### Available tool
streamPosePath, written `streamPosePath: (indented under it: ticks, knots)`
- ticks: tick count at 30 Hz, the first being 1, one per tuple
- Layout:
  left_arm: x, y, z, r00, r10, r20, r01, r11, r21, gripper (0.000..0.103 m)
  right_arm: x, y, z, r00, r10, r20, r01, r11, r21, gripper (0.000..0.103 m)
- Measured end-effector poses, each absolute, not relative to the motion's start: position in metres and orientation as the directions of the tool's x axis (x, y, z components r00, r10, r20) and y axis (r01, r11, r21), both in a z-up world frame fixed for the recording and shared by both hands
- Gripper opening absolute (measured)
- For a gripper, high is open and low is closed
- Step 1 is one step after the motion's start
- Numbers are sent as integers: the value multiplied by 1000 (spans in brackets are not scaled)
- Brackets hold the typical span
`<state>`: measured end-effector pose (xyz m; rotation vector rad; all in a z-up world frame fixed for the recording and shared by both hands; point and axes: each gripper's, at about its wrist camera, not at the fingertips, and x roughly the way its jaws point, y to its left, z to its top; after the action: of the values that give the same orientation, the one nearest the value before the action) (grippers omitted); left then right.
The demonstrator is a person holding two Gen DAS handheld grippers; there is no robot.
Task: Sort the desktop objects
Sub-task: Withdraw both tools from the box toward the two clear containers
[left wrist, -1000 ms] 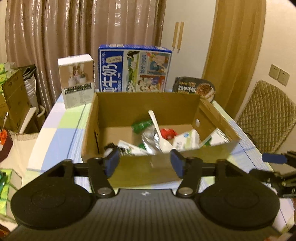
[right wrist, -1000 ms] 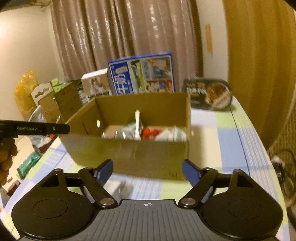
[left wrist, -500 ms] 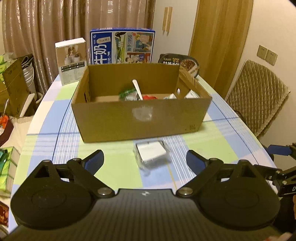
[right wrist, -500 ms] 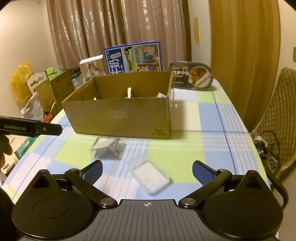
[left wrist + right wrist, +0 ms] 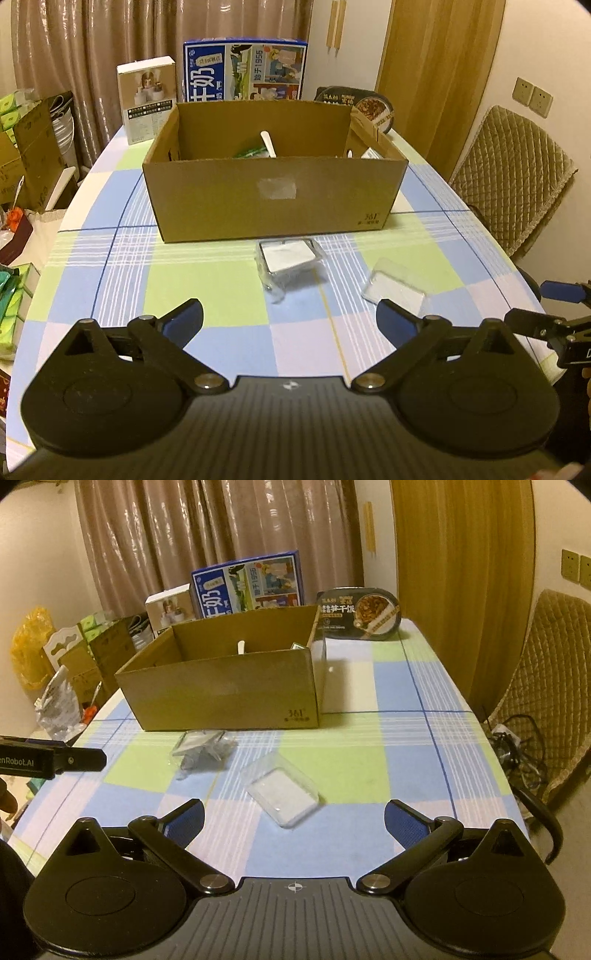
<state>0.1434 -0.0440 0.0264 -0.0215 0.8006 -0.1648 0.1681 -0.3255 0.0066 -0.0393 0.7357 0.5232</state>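
Observation:
An open cardboard box (image 5: 275,195) (image 5: 221,686) stands mid-table with a white spoon (image 5: 268,144) and packets inside. In front of it lie a wrapped white square item (image 5: 290,256) (image 5: 201,744) and a clear plastic case (image 5: 397,286) (image 5: 282,788). My left gripper (image 5: 290,319) is open above the near tablecloth, nothing between its fingers. My right gripper (image 5: 293,818) is open too, empty, with the clear case just beyond its fingertips. The other gripper shows at the right edge of the left wrist view and the left edge of the right wrist view.
Behind the box stand a blue milk carton box (image 5: 245,70), a small white box (image 5: 146,98) and a dark meal tray (image 5: 360,613). A quilted chair (image 5: 511,177) sits right of the checked table (image 5: 207,291). Boxes and bags crowd the floor on the left.
Both grippers have pulled back from the box toward the near table edge and opened wider. The wrapped item and the clear case have come into view in front of the box.

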Motion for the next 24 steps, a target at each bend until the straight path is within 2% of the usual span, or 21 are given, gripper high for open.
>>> streamPosePath:
  ticks: [9, 20, 24]
  knots:
    - [145, -52, 12, 664, -133, -736, 138, 989, -55, 98, 173, -323, -3, 593, 447, -670, -492, 860, 139, 101]
    - [168, -47, -16, 630, -128, -766, 120, 991, -66, 98, 200, -299, -31, 521, 484, -703, -622, 779, 76, 100]
    - [180, -46, -25, 625, -126, -770, 108, 991, -74, 98, 221, -290, -43, 483, 486, -728, -663, 746, 58, 93]
